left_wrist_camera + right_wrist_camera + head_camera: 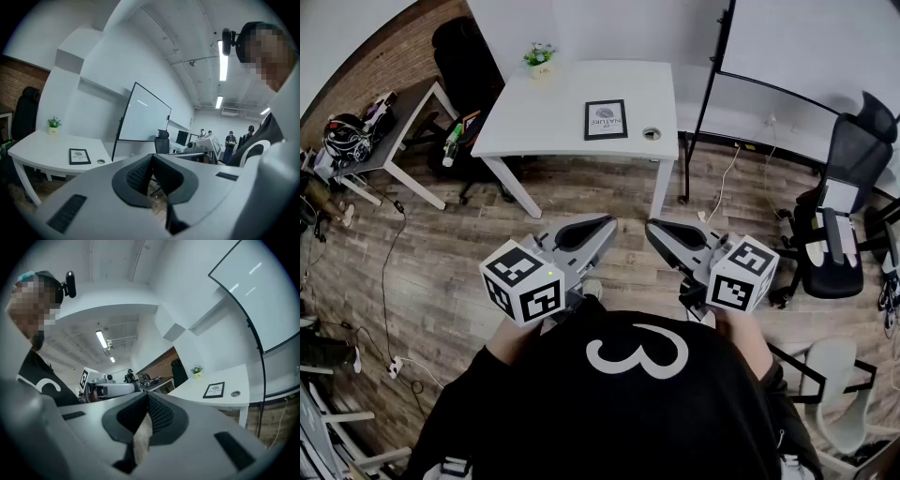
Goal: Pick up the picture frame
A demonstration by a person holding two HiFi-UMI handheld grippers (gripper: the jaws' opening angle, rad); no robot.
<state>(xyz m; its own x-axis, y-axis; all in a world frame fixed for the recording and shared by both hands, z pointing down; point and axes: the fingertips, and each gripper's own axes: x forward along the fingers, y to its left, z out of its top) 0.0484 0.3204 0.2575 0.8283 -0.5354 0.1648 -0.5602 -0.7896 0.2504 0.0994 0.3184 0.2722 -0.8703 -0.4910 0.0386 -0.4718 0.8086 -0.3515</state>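
Note:
The black picture frame (606, 120) lies flat on the white table (534, 117), near the table's right side and beside a round cable hole (652, 134). Both grippers are held close to the person's body, over the wooden floor and well short of the table. The left gripper (598, 228) is shut with nothing between its jaws, and so is the right gripper (656, 228). In the left gripper view the left gripper (152, 157) points past the picture frame (79, 156), which sits far off at the left. In the right gripper view the right gripper (147, 396) has the picture frame (214, 390) at the right.
A small potted plant (540, 58) stands at the table's back left. A whiteboard on a stand (806, 56) is to its right, with office chairs (839, 216) and floor cables nearby. A cluttered side desk (370, 131) stands at the left. Several people stand far off (230, 140).

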